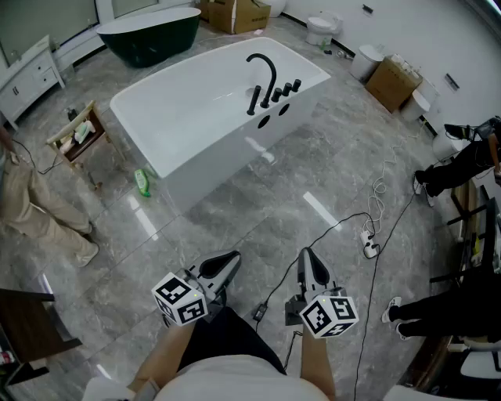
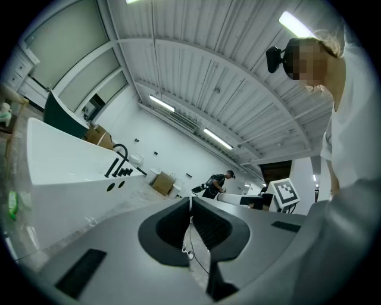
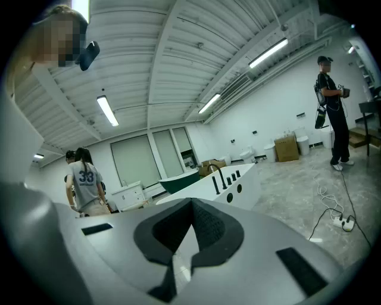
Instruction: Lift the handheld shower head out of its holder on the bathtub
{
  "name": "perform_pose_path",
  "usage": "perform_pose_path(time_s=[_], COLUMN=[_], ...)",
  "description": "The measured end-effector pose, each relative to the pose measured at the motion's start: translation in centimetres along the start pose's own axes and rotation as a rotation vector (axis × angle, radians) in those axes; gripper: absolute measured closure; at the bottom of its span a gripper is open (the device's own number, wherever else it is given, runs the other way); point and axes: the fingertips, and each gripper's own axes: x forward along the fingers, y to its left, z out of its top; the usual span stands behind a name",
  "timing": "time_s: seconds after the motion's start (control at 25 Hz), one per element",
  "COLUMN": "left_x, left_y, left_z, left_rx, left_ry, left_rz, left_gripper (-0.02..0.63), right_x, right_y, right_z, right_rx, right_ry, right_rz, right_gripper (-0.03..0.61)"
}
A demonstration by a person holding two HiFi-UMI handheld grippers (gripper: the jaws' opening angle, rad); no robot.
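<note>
A white bathtub [image 1: 196,117] stands on the grey floor well ahead of me. On its near rim are a black arched faucet [image 1: 264,72] and the black handheld shower head [image 1: 253,101], upright in its holder beside three black knobs. The shower head [image 2: 112,167] shows small and far in the left gripper view, and the shower head [image 3: 215,184] looks just as distant in the right gripper view. My left gripper [image 1: 231,257] and right gripper [image 1: 305,254] are held low, close to my body, far short of the tub. Both are shut with nothing between their jaws.
A dark green tub [image 1: 153,35] and cardboard boxes [image 1: 235,14] sit behind the white tub. A wooden side table [image 1: 78,137] and green bottle [image 1: 142,182] are at its left. A power strip with cables [image 1: 369,247] lies right. People stand at left [image 1: 31,211] and right [image 1: 462,164].
</note>
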Motion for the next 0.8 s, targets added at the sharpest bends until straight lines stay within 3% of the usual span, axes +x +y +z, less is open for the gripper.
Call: perform_pose_path(time_s=[0.32, 0.52, 0.8], left_x=[-3.1, -4.2, -3.2], left_y=[-6.9, -7.5, -6.8], left_z=[-0.9, -0.8, 0.3], left_rx=[0.067, 0.092, 0.1], left_ry=[0.005, -0.006, -0.011], left_rz=[-0.044, -0.039, -0.032], left_gripper=[0.594, 0.594, 0.594], right_x=[-5.4, -5.7, -4.3], right_y=[4.3, 5.5, 5.5], right_z=[-1.3, -1.2, -0.1], right_rx=[0.007, -0.05, 0.029], right_ry=[-0.015, -0.025, -0.045], right_rz=[0.081, 0.115, 0.178], right_gripper=[0.563, 0.562, 0.561])
